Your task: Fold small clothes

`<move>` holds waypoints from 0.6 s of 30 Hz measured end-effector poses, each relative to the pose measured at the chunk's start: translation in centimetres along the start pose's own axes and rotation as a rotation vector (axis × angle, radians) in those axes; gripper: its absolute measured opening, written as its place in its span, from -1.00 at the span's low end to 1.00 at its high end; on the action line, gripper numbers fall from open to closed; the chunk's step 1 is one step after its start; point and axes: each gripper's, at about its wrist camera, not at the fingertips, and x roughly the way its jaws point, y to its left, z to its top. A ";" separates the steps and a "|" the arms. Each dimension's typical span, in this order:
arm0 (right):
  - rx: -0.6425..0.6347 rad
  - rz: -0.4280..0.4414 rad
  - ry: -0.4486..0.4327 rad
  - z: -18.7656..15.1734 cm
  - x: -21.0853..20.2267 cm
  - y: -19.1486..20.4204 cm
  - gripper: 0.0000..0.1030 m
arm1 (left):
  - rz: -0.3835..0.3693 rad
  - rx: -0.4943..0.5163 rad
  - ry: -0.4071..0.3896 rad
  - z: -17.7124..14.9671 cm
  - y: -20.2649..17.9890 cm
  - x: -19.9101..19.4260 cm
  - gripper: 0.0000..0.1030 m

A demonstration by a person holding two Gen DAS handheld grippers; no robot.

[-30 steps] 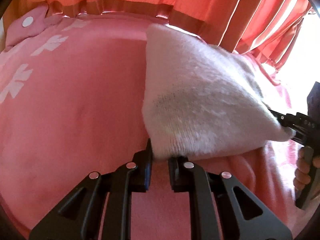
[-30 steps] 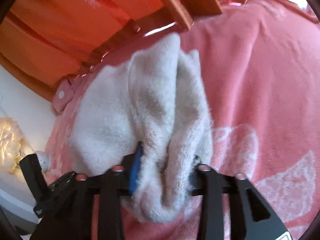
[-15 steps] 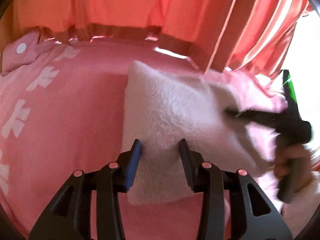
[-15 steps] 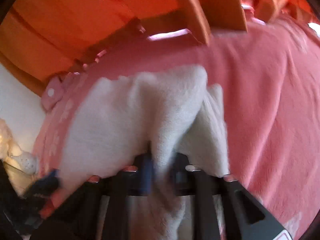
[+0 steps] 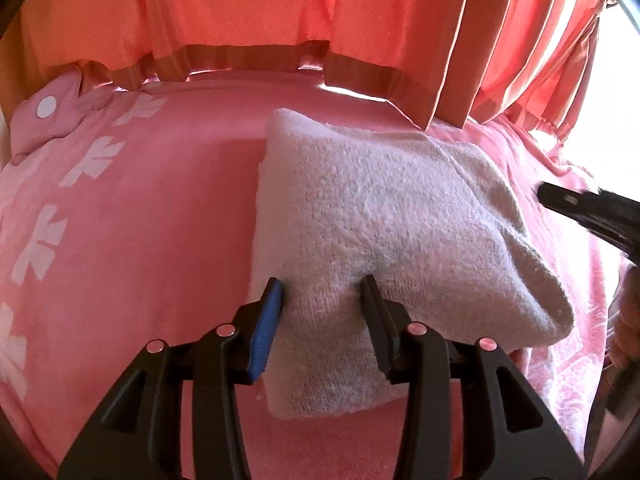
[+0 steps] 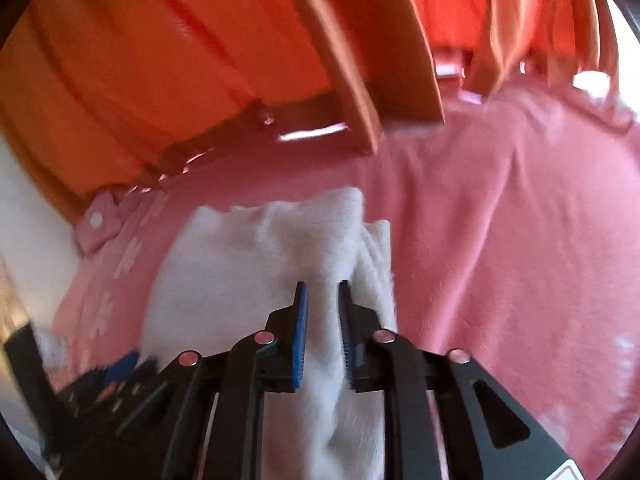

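The white knitted garment point(image 5: 384, 240) is laid folded on the pink blanket point(image 5: 160, 208), its long axis running across. It sits between the opening jaws of the left gripper point(image 5: 320, 300) and of the right gripper point(image 6: 322, 304); whether the pads press cannot be told.

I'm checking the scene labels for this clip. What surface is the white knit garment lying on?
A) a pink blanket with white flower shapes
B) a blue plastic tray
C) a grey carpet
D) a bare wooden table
A: the white knit garment rests on a pink blanket printed with white flower shapes along one side, below orange curtains.
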 end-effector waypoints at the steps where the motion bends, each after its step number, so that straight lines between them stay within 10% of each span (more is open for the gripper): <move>1: -0.022 0.021 0.029 -0.6 0.0 0.8 -0.66 | 0.005 0.006 0.000 0.0 -0.1 0.0 -0.21; 5: -0.162 -0.050 0.278 -5.4 6.1 1.3 -0.89 | 0.023 0.010 0.001 -0.2 -0.6 0.0 -0.20; 10: -0.151 -0.036 0.169 -3.7 1.9 2.0 -0.71 | 0.048 0.018 0.009 -0.3 -0.8 0.0 -0.19; 13: -0.191 -0.089 0.303 -5.6 5.7 1.1 -0.78 | 0.049 0.011 0.012 -0.2 -0.7 0.0 -0.19; 18: -0.187 -0.070 0.279 -5.5 5.1 1.4 -0.79 | 0.077 0.031 0.007 -0.4 -1.2 0.0 -0.18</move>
